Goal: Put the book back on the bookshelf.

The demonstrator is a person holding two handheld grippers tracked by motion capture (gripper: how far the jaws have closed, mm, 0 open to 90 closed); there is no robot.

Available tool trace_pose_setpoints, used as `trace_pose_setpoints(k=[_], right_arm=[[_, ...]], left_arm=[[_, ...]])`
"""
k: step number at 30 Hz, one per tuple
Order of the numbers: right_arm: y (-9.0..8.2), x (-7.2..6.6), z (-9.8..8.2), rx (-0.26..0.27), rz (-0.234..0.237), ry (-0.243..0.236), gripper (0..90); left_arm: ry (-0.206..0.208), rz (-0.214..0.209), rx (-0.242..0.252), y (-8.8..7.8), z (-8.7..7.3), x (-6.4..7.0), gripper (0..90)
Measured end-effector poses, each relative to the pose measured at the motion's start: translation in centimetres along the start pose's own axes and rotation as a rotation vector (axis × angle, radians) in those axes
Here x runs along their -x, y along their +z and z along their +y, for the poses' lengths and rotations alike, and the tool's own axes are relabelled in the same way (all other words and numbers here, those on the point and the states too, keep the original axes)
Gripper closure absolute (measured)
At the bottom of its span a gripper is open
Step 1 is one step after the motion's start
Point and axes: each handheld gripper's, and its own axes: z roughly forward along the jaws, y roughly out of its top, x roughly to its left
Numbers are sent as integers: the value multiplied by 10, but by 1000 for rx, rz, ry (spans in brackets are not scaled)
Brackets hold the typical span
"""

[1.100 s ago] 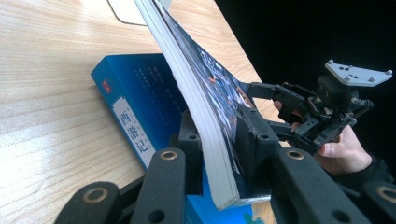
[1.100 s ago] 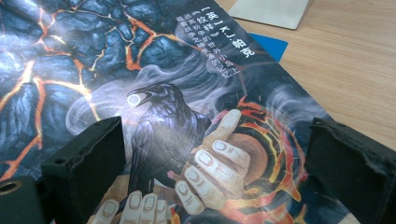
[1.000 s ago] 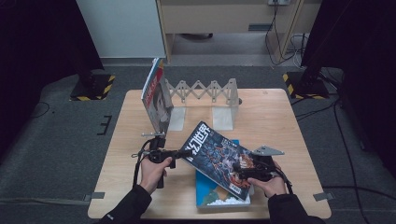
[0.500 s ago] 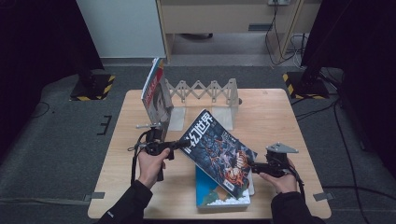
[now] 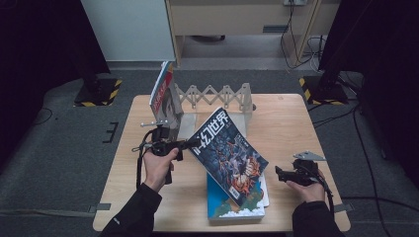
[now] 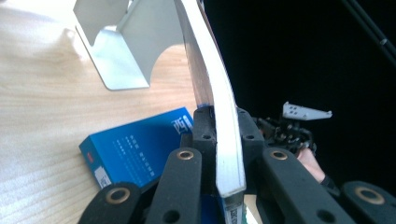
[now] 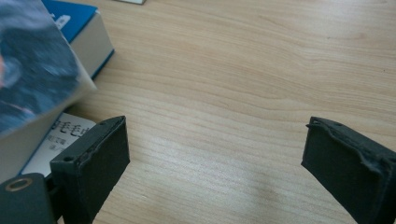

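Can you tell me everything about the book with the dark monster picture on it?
The dark book is a thin, glossy paperback with big white Chinese letters and a stormy blue-and-orange picture. The left gripper pinches its top corner, lifting it tilted. Its white page edge bends slightly. Its lower end hangs over the blue book on the table.

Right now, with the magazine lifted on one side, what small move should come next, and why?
Probably swing the magazine upright toward the bookend rack. The left gripper alone clamps its edge, the right gripper is open and clear, and another magazine already stands in the rack, with free space beside it.
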Motion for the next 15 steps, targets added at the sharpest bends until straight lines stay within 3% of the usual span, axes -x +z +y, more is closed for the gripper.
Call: trace_pose_setpoints(k=[9, 15], right_arm=[[5, 4, -4, -40, -4, -18, 77], [7, 5, -5, -51, -6, -22, 78]], left_arm=[[6, -19, 44, -14, 15, 15, 822], [42, 9, 61, -21, 26, 26, 822]])
